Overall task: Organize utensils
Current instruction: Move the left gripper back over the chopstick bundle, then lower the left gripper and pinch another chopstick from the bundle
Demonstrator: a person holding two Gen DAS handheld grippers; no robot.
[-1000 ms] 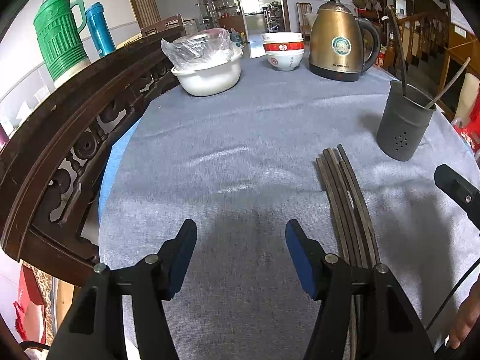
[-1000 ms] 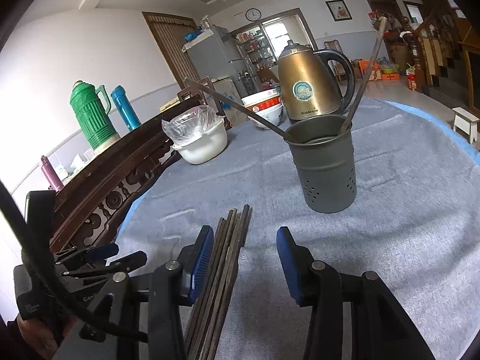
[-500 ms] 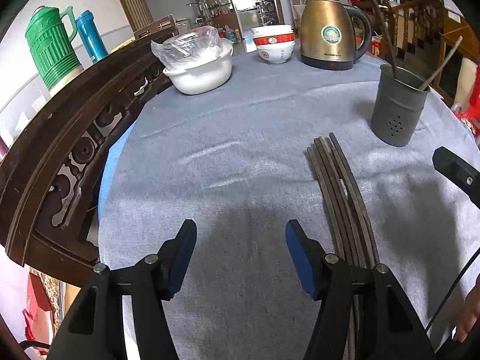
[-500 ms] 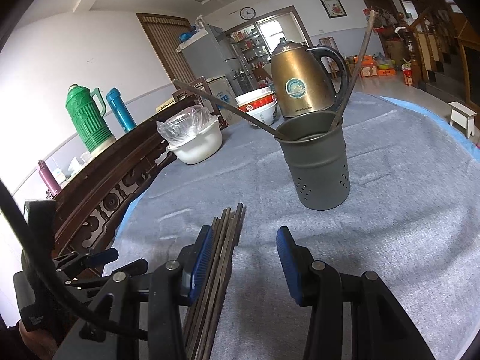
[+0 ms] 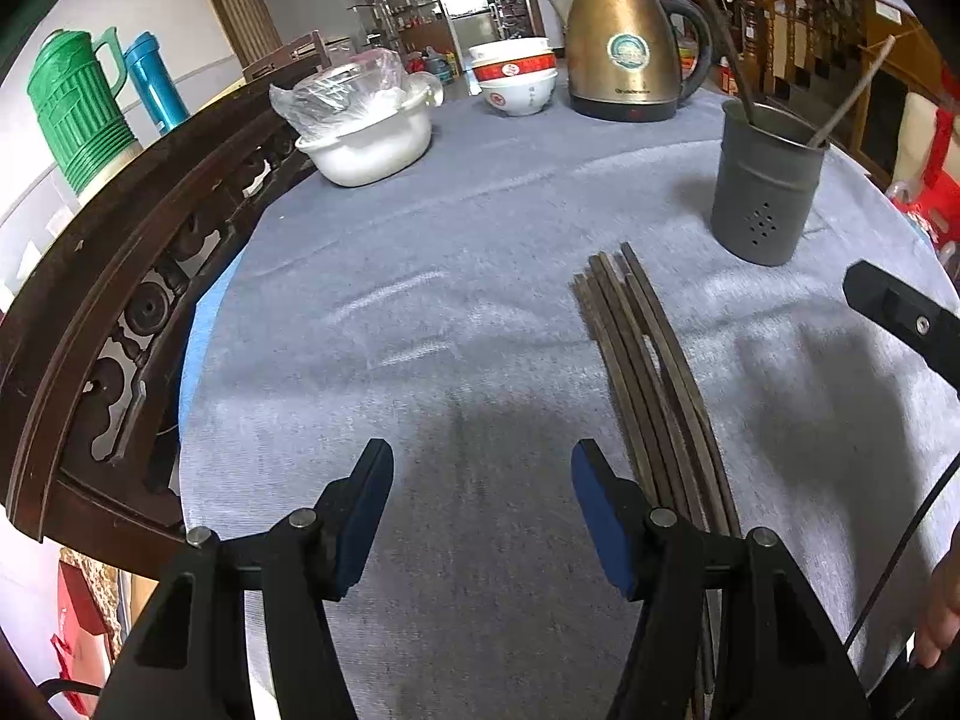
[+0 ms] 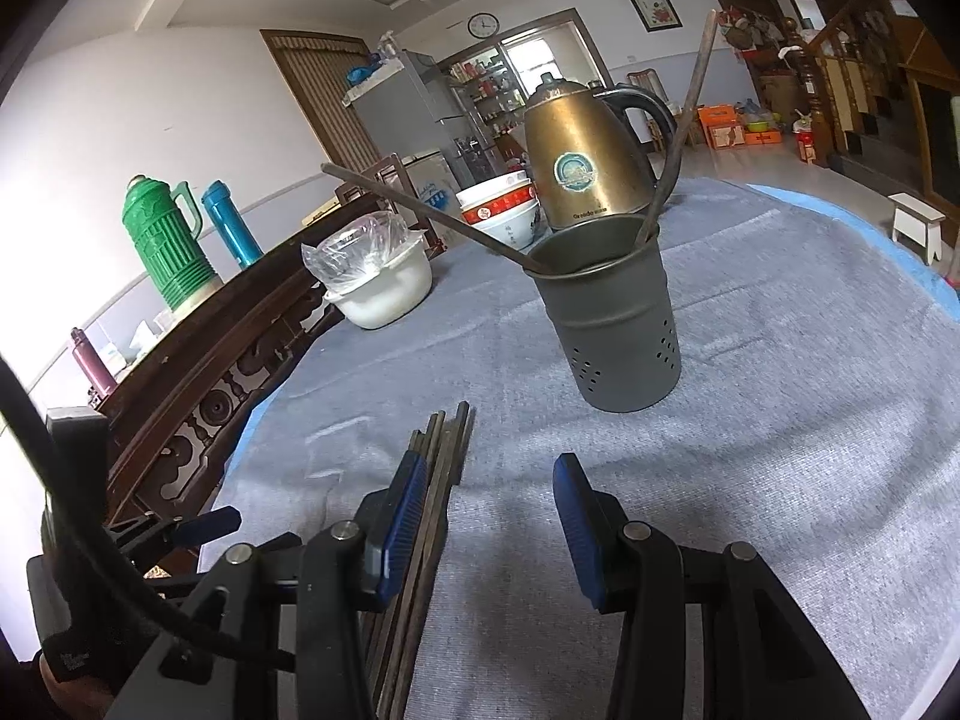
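Several dark wooden chopsticks lie side by side on the grey tablecloth, also seen in the right wrist view as chopsticks. A grey perforated utensil holder stands upright beyond them with two chopsticks leaning in it; the same holder fills the middle of the right wrist view. My left gripper is open over bare cloth, just left of the bundle. My right gripper is open, its left finger over the chopsticks, nothing between the pads.
A gold kettle, stacked red-and-white bowls and a white bowl with a plastic bag stand at the table's far side. A dark carved wooden chair back curves along the left edge. Green and blue flasks stand behind it.
The left gripper has shifted slightly, so the holder, kettle and chopsticks sit a little further left and higher in its view. The right gripper has barely moved. Both stay open.
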